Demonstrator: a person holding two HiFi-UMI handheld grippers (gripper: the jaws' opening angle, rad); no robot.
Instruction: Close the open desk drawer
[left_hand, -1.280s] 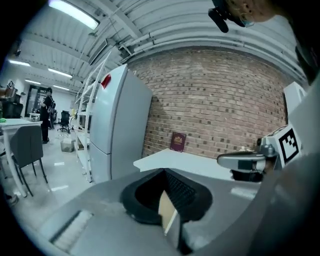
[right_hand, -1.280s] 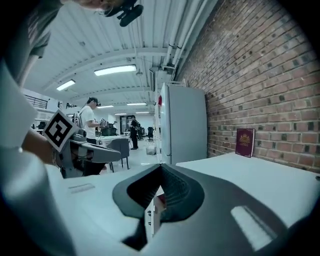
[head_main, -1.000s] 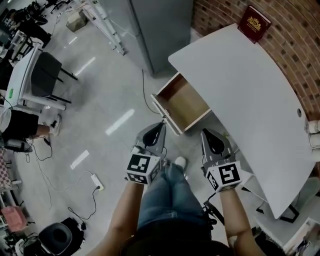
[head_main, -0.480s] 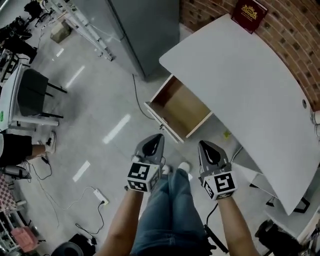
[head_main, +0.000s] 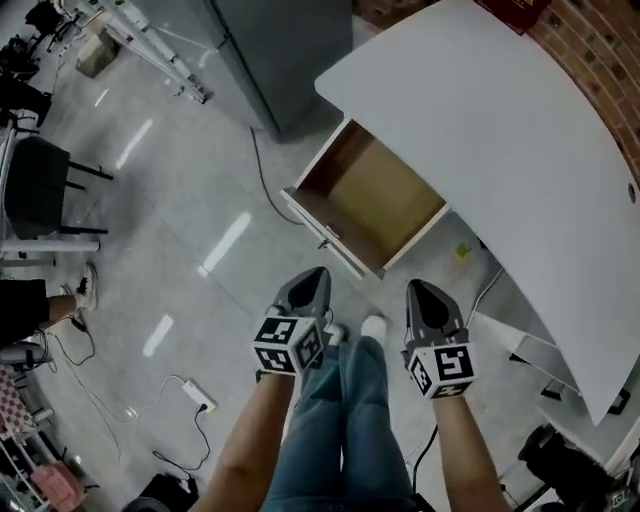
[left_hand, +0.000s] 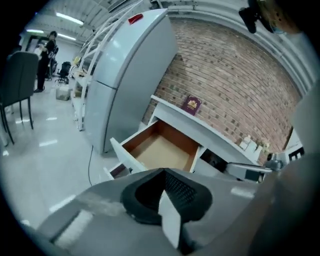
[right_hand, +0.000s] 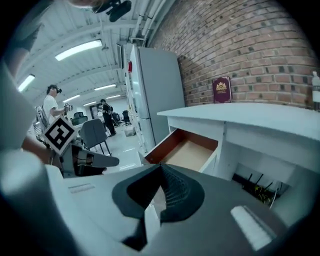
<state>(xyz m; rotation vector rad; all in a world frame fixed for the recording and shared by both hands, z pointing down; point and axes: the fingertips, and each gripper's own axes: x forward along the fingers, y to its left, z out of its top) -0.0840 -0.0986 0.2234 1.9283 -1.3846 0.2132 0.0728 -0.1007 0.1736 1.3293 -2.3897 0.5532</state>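
Observation:
The open drawer (head_main: 372, 196) juts out from the white desk (head_main: 500, 140) toward me; its wooden inside is bare. Its white front panel (head_main: 322, 232) faces my grippers. My left gripper (head_main: 318, 273) hangs shut and holds nothing, a short way in front of that panel. My right gripper (head_main: 419, 288) is beside it, also shut and holding nothing, below the drawer's right corner. Neither touches the drawer. In the left gripper view the drawer (left_hand: 161, 149) lies beyond the shut left gripper (left_hand: 163, 172). The right gripper view shows the drawer (right_hand: 187, 150) past the shut right gripper (right_hand: 160, 167).
A tall grey refrigerator (head_main: 285, 50) stands left of the desk. A dark red book (head_main: 520, 10) leans on the brick wall at the desk's far end. A cable (head_main: 262, 185) and power strip (head_main: 195, 395) lie on the floor. A chair (head_main: 35, 190) stands far left. My jeans-clad legs (head_main: 345, 420) are below.
Both grippers have sunk lower, side by side and still shut. The head camera has come closer to the drawer, which now looks larger. The drawer itself has not moved.

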